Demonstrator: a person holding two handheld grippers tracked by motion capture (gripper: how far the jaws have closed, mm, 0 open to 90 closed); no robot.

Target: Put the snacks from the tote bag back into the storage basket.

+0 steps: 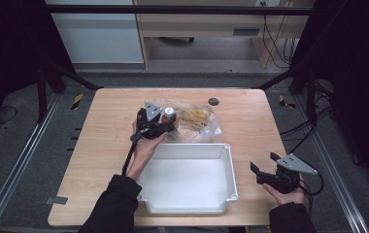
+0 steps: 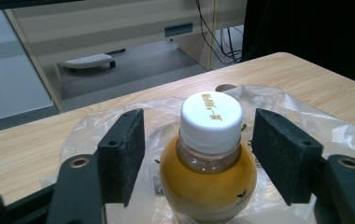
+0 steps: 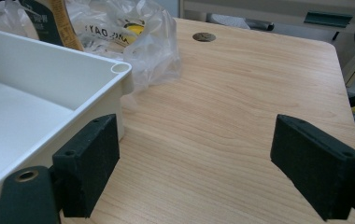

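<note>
A small bottle (image 2: 208, 186) of amber liquid with a white cap (image 2: 211, 119) stands upright on a clear plastic bag (image 2: 297, 116) at the back of the wooden table. My left gripper (image 2: 202, 156) is around its neck, with one black pad on each side and a gap to the bottle on both, so it is open. In the high view the left gripper (image 1: 159, 121) sits by the bottle (image 1: 168, 112) at the bag (image 1: 199, 124). My right gripper (image 1: 265, 162) rests open over bare wood right of the white tray (image 1: 192, 149), with nothing between its jaws.
The white tray (image 3: 49, 60) is empty and stands at the table's front centre. The crumpled bag (image 3: 133, 37) holds yellow packets behind the tray. A dark round hole (image 1: 213, 101) marks the table's far edge. Bare wood lies in front of the right gripper (image 3: 194, 168).
</note>
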